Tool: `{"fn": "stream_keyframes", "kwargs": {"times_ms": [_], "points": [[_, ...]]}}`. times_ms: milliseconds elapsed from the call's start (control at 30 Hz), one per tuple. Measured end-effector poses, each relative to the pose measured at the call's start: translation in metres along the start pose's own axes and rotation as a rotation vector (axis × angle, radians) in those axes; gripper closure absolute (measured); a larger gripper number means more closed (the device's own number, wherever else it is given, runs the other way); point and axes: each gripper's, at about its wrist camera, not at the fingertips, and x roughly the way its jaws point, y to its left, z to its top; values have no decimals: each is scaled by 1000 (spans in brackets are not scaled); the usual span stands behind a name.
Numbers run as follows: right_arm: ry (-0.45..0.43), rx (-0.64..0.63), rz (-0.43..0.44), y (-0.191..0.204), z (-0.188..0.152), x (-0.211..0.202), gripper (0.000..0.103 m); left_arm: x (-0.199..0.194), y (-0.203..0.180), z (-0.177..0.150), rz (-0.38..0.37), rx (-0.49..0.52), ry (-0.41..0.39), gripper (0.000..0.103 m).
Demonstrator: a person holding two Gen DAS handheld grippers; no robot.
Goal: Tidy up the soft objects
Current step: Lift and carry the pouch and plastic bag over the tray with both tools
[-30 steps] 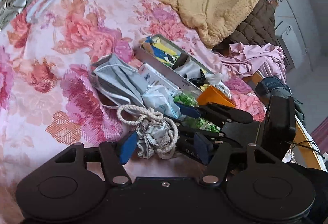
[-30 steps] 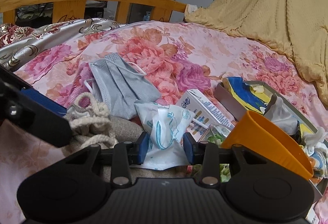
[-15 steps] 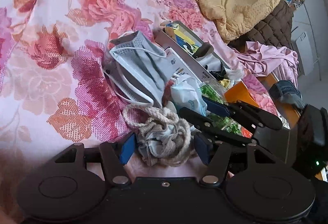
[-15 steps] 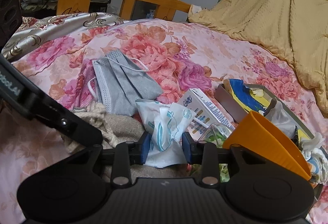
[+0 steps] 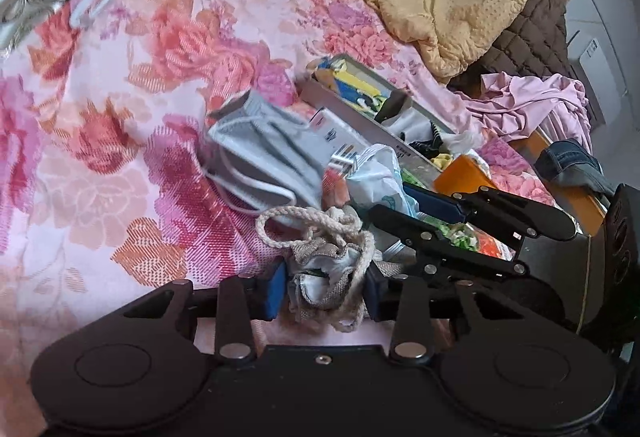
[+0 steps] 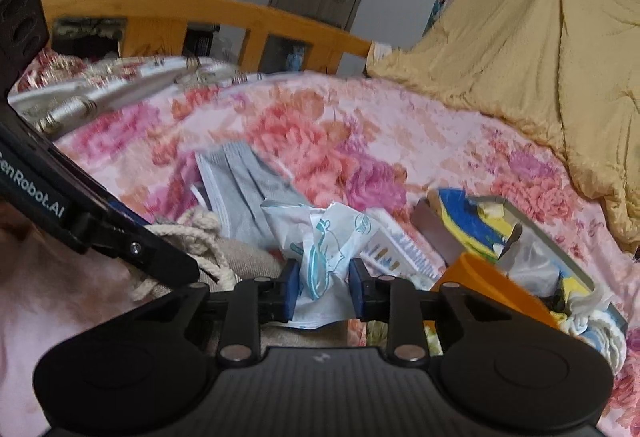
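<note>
left gripper (image 5: 326, 289) jaws closing on drawstring pouch (image 5: 328, 277), right gripper (image 6: 322, 287) jaws closing on mask packet (image 6: 320, 257) — headboard (image 6: 256, 21) in right view only

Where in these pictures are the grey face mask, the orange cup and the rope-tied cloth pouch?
grey face mask (image 5: 260, 149), left wrist view, pleated middle.
orange cup (image 6: 492, 293), right wrist view, outer wall.
rope-tied cloth pouch (image 5: 324, 273), left wrist view, bunched mouth.

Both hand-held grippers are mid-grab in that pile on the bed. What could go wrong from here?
1. The left hand-held gripper is closing on the drawstring pouch; its loose cord may snag the grey face mask.
2. The right hand-held gripper, closing on the crinkled white wrapper, could slip off.
3. Both work close together, so a collision seems possible.
</note>
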Motion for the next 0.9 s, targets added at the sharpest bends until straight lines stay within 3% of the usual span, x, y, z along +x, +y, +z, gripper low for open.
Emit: {"fn": "stream_keyframes", "kwargs": {"times_ms": [333,600,900], "points": [[-160,74,-31,-26,15,-58,74,-38,-32,-1,9,51,-67,63],[-262,178,-127,-75,15,-96,74,-65,-67,15,55,72,-201,63],[-295,285,-203,-130,6,-101,73,-33,-116,61,95,99,-275,62]]}}
